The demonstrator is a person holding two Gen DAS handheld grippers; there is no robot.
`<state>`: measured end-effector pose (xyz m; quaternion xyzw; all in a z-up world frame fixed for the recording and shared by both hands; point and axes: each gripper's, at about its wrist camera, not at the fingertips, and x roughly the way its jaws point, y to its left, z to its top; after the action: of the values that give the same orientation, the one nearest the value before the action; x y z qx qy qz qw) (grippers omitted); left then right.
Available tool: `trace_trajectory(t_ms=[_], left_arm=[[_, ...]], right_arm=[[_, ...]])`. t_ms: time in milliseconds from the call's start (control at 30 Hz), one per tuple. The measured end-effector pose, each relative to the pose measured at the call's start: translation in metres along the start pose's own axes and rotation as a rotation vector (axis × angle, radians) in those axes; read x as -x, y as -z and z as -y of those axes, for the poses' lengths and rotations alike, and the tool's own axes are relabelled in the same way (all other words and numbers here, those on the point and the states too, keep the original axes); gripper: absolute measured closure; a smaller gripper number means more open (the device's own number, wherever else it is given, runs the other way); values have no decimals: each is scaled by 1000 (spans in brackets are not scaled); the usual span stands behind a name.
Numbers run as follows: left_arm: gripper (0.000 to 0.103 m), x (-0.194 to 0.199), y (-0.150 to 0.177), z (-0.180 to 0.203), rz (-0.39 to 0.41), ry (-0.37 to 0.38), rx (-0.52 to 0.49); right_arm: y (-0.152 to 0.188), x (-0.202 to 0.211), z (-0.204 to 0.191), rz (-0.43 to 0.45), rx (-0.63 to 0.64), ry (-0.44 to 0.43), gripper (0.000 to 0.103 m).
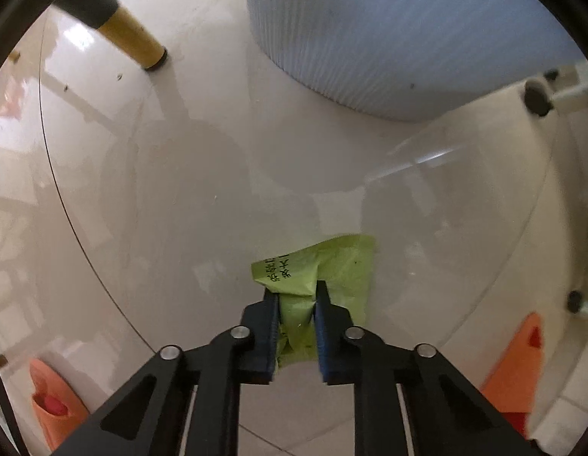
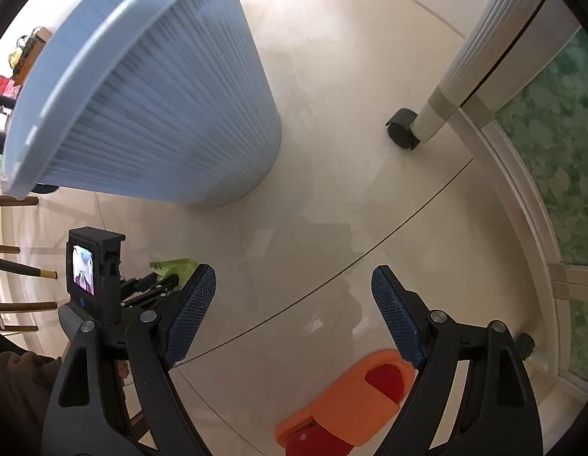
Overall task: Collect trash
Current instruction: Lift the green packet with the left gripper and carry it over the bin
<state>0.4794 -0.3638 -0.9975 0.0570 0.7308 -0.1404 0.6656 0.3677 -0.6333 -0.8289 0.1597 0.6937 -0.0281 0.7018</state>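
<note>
On the floor (image 1: 180, 174) before the bin (image 1: 389, 38), your left gripper (image 1: 296, 304) pinched the green wrapper (image 1: 332, 262); its black print was unreadable. Your right gripper (image 2: 294, 304) gaped wide, empty; only its view showed the bin's rim (image 2: 104, 38).

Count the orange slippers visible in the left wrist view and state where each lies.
2. One orange slipper lies at the lower left edge, the other orange slipper at the lower right, either side of the left claw. Both are partly cut off.

Glossy cream tiled floor (image 2: 370, 87) crossed by thin dark joints. At upper left of the right wrist frame, ribbed blue bin (image 2: 172, 114); at bottom centre, orange slipper (image 2: 354, 391); at left, crumpled green paper (image 2: 176, 266); at upper right, black caster (image 2: 402, 127).
</note>
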Motion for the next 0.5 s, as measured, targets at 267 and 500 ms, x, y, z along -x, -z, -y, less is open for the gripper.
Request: trace_trajectory(t_ms=[267, 500], left_arm=[[94, 89, 13, -11, 111, 105, 23], [94, 190, 33, -15, 282, 153, -14]], right_arm=[[-15, 36, -8, 90, 5, -26, 20], [-15, 81, -8, 177, -22, 2, 20]])
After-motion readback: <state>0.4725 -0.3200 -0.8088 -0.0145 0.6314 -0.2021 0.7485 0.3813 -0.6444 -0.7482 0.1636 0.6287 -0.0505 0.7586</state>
